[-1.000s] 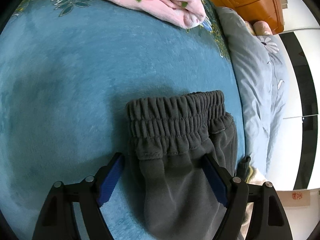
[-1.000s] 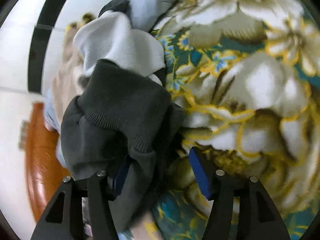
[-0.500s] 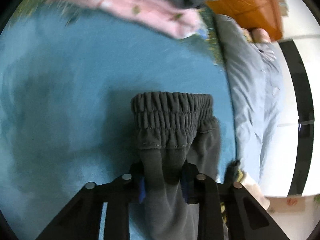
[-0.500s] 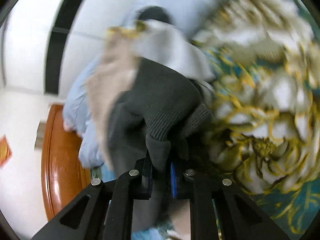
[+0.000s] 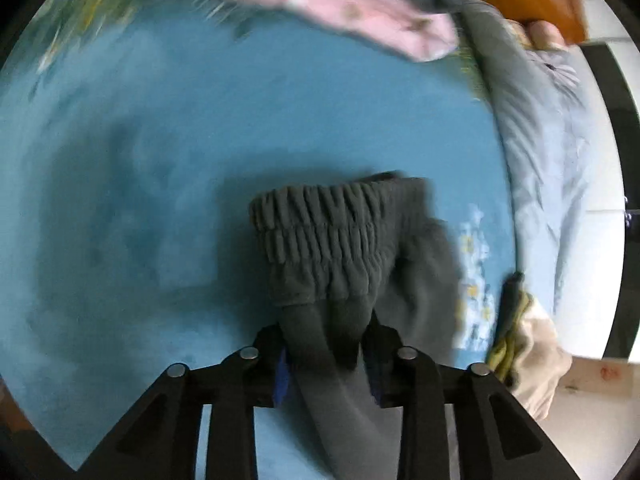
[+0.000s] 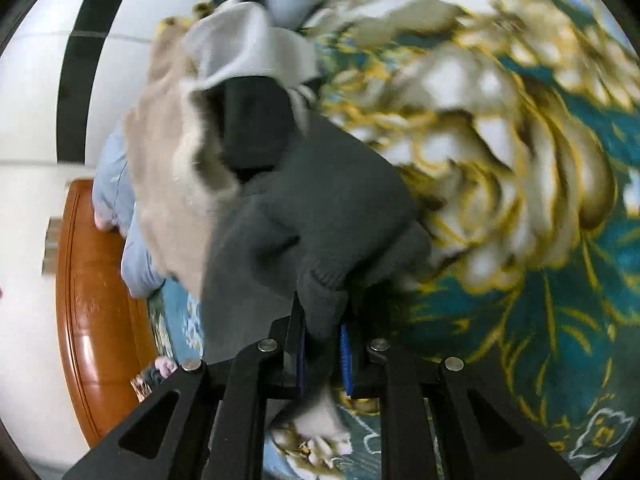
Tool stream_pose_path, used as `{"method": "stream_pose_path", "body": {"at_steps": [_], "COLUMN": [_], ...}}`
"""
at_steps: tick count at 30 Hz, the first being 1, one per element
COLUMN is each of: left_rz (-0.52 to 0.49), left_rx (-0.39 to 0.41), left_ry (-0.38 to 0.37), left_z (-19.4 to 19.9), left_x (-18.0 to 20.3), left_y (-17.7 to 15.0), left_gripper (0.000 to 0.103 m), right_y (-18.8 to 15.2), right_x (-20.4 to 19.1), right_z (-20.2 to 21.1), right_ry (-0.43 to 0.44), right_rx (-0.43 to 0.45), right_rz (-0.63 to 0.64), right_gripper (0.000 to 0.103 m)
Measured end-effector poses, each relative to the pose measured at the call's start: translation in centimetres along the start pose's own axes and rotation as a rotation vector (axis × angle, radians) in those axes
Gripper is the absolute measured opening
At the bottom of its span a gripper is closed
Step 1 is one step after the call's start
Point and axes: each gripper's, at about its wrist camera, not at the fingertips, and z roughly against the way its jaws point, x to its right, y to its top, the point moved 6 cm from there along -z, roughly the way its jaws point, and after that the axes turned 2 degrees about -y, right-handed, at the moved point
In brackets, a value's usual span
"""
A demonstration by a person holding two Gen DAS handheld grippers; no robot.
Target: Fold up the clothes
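both claws are clamped on the grey sweatpants [image 5: 332,240], left claw [image 5: 326,354] below the waistband, right claw [image 6: 322,344] on a ribbed cuff, likely to lift them clear for folding.

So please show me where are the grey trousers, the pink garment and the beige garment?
grey trousers [image 5: 320,236], left wrist view, on the gathered elastic waistband.
pink garment [image 5: 360,12], left wrist view, on its blurred middle.
beige garment [image 6: 168,184], right wrist view, on its broad side.
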Motion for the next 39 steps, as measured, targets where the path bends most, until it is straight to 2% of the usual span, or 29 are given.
{"method": "stream_pose_path", "body": {"at_steps": [2,5,7,8,10,12,14,16,20,22,26,31,32,33,34,36,39], "left_rz": [0.044,0.024,0.003,-0.001,0.001,0.049,0.067,0.035,-0.095,-0.153,-0.176,-0.154,-0.145,-0.135,-0.125,-0.107,-0.11], "left_rx": [-0.01,-0.009,0.011,0.031,0.076,0.148,0.196,0.204,0.167,0.132,0.079,0.086,0.084,0.08,0.075,0.061,0.034], "left_ry": [-0.045,-0.029,-0.017,-0.018,-0.011,-0.006,-0.067,-0.135,-0.177,-0.18,-0.193,-0.192,-0.196,-0.198,-0.201,-0.203,-0.182], "left_z": [0.1,0.9,2.0,2.9,4.8,6.8,8.4,9.2,8.7,7.7,6.1,6.2,6.4,6.3,6.3,6.2,5.0], "left_x": [-0.4,0.2,0.7,0.8,0.8,0.7,1.7,3.7,7.9,9.7,11.7,10.8,10.4,10.1,9.8,9.2,9.4], "left_y": [-0.1,-0.3,-0.6,-0.6,-0.9,-1.2,-2.0,-3.3,-6.4,-8.0,-10.0,-11.3,-11.6,-11.9,-12.1,-12.3,-12.5], "left_gripper": [0.035,0.041,0.055,0.058,0.06,0.06,0.06,0.06,0.06,0.06,0.06,0.06,0.06,0.06,0.06,0.06,0.061], "right_y": [0.0,0.0,-0.1,-0.2,-1.0,-2.2,-3.9,-5.9,-10.7,-13.4,-19.8,-25.6,-26.4,-27.0,-27.6,-28.1,-27.7], "right_x": [-0.4,-1.9,-3.2,-3.7,-6.3,-9.4,-13.1,-16.7,-23.0,-25.0,-27.6,-27.5,-27.2,-27.0,-26.7,-26.5,-26.4], "right_z": [0.5,1.5,2.0,2.0,2.3,3.0,3.6,3.1,0.6,-1.6,-7.4,-12.7,-13.4,-13.9,-14.3,-14.2,-13.2], "right_ry": [0.005,-0.018,-0.069,-0.092,-0.163,-0.242,-0.276,-0.28,-0.308,-0.315,-0.341,-0.424,-0.438,-0.442,-0.434,-0.384,-0.238], "right_rx": [0.002,0.019,0.035,0.041,0.073,0.123,0.18,0.208,0.238,0.214,0.115,0.02,0.006,-0.01,-0.035,-0.087,-0.2], "right_rz": [0.016,0.075,0.134,0.162,0.279,0.431,0.578,0.695,0.917,0.997,1.19,1.362,1.384,1.4,1.412,1.411,1.352], "right_gripper": [0.014,0.014,0.014,0.014,0.014,0.014,0.014,0.014,0.014,0.014,0.014,0.016,0.019,0.027,0.036,0.047,0.049]}}
